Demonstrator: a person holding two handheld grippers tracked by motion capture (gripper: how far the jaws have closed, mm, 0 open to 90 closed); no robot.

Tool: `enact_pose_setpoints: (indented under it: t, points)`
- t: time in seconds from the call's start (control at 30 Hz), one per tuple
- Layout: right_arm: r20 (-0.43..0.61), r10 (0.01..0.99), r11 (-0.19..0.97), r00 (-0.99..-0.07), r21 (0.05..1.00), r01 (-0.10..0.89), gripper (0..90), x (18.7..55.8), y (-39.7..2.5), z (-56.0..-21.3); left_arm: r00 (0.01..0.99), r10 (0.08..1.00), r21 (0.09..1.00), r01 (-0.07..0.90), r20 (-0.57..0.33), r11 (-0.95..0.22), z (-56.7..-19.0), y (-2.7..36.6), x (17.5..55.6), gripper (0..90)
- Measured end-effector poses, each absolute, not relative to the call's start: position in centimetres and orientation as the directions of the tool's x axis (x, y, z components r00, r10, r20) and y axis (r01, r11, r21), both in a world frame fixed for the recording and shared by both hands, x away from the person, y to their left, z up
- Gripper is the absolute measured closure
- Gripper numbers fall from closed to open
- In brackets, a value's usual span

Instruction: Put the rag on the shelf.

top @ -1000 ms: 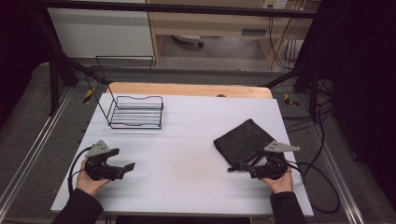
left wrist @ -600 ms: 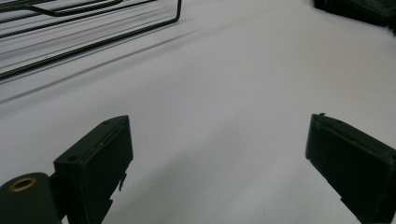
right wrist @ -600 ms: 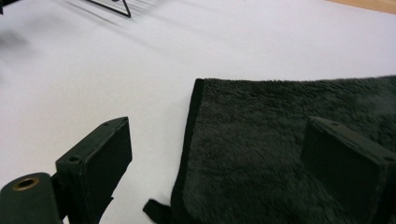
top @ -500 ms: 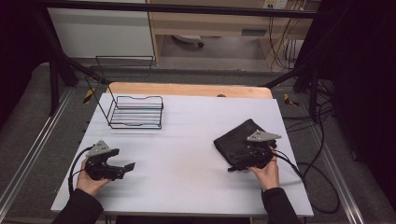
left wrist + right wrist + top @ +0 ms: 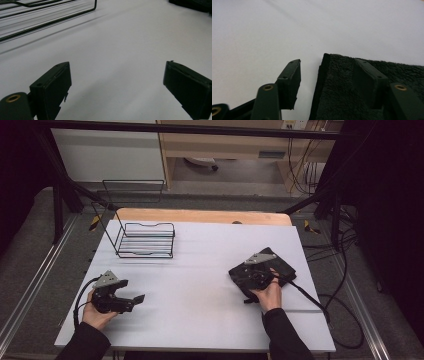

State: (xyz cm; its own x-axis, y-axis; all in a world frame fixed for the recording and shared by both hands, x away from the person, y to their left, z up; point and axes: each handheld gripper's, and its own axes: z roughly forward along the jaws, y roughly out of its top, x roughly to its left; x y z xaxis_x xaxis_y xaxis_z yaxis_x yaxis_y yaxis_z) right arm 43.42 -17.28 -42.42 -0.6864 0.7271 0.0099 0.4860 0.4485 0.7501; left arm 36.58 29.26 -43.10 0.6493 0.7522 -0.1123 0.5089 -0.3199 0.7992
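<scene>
A folded black towel (image 5: pixel 283 265) lies on the white table (image 5: pixel 210 270) at the right. My right gripper (image 5: pixel 248 271) sits low over the towel's near-left part, held by a hand. In the right gripper view the right gripper (image 5: pixel 327 62) is open and straddles the edge of the towel (image 5: pixel 342 100): one jaw stands over the bare table, the other over the cloth. My left gripper (image 5: pixel 136 299) rests near the front left corner, open, with nothing between its jaws. In the left gripper view the left gripper (image 5: pixel 117 66) faces bare table.
A black wire rack (image 5: pixel 145 240) stands at the back left of the table; its bars (image 5: pixel 50 15) cross the top left of the left gripper view. A wooden strip (image 5: pixel 200 215) runs along the far edge. Cables trail off the right side.
The right gripper has moved forward and to the left, from the front right of the towel onto it. The left gripper has stayed where it was.
</scene>
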Motion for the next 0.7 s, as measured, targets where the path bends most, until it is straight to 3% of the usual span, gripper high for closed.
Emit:
enact_pose_setpoints:
  t: [0.17,0.53,0.7]
  points:
    - [-0.034,0.719,0.497,-0.694,0.723,0.48,53.2,44.2,-16.3,-43.3,0.65,0.752,0.799,0.51,-0.114,-0.319,-43.1,29.3,36.6,8.1]
    - [-0.089,0.712,0.539,-0.696,0.705,0.461,66.3,45.4,-15.9,-44.4,0.651,0.751,0.795,0.511,-0.111,-0.326,-43.2,29.2,36.6,8.6]
    - [-0.125,0.709,0.554,-0.694,0.707,0.439,79.3,45.2,-15.7,-44.5,0.653,0.75,0.795,0.511,-0.11,-0.328,-43.1,29.3,36.6,8.8]
